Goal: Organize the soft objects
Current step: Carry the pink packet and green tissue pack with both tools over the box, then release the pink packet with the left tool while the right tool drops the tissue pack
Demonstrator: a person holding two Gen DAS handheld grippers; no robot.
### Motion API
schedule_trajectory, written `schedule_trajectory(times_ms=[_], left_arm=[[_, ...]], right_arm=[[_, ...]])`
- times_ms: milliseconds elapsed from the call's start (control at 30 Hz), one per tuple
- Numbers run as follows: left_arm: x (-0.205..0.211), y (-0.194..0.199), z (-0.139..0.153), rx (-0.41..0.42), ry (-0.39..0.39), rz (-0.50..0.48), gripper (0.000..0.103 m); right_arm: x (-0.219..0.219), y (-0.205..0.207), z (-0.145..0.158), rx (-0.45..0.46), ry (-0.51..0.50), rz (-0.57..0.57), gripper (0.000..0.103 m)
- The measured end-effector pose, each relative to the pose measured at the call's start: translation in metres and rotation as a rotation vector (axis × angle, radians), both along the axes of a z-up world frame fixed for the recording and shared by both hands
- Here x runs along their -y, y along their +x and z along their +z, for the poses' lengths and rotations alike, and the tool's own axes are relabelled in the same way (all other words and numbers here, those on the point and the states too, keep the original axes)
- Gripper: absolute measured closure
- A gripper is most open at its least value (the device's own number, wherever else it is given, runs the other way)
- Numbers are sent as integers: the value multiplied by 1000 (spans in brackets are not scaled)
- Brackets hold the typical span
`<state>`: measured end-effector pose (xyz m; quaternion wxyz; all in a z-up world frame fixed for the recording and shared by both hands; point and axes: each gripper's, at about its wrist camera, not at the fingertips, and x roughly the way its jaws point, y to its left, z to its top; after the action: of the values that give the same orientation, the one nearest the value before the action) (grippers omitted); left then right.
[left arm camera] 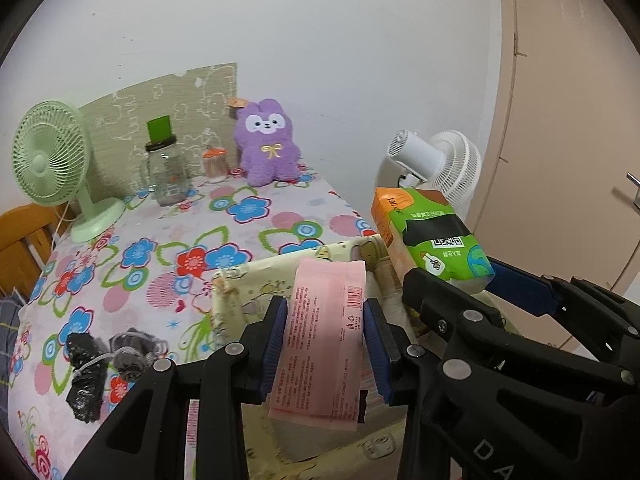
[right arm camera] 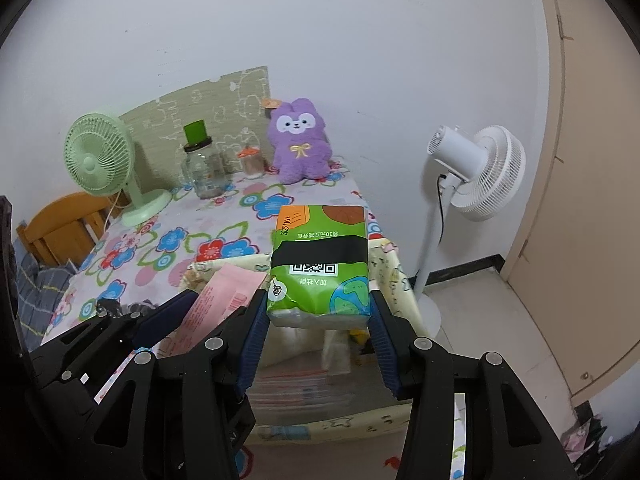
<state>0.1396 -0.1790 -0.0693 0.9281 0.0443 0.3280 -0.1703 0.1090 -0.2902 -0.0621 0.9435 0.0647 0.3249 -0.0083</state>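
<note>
We hold a pink tissue pack (left arm camera: 320, 340) pinched between the blue pads of our left gripper (left arm camera: 326, 344), raised over the open cloth bin (left arm camera: 228, 304) at the near edge of the table (left arm camera: 160, 248). Our right gripper (right arm camera: 318, 344) squeezes a green tissue pack (right arm camera: 318, 264) by its near end — it hangs over the same bin, just beside the pink one. On the flowered cloth a black sock (left arm camera: 86, 372) and a grey sock (left arm camera: 134, 350) lie touching, left of the bin. At the far wall sit a purple plush rabbit (left arm camera: 267, 144), a glass jar (left arm camera: 166, 172) and a green fan (left arm camera: 52, 152) — a white fan (right arm camera: 476, 172) stands on the floor beside the table.
</note>
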Motion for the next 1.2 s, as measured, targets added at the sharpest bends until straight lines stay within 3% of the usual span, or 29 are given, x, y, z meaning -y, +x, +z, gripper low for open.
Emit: schedule_trajectory(times_ms=[267,333,467,767,1000,1067,1133,1200], left_arm=[[11,8,-11,-26,13,-10,62],[13,9,-14,-36,24,-10,57],[12,12,-19,-56,44,0,35],[11,12,-21,-72,66,5,18],[10,14,-24,-88,79,15,17],[9,15,-24,-87,73,12,15],[8,15,-23,-92,65,10,14],[8,13,-22,-89,58,6,11]], right_arm=[[10,7,-12,-26,12,-5,51],[11,9,-15,-37,18,-5,51],[11,11,-20,-45,23,-1,51],[9,19,-26,-63,51,37,51],[7,25,-31,-81,69,49,48],[7,26,-31,-87,68,51,44],[7,26,-29,-102,56,36,26],[7,23,-27,-91,43,23,17]])
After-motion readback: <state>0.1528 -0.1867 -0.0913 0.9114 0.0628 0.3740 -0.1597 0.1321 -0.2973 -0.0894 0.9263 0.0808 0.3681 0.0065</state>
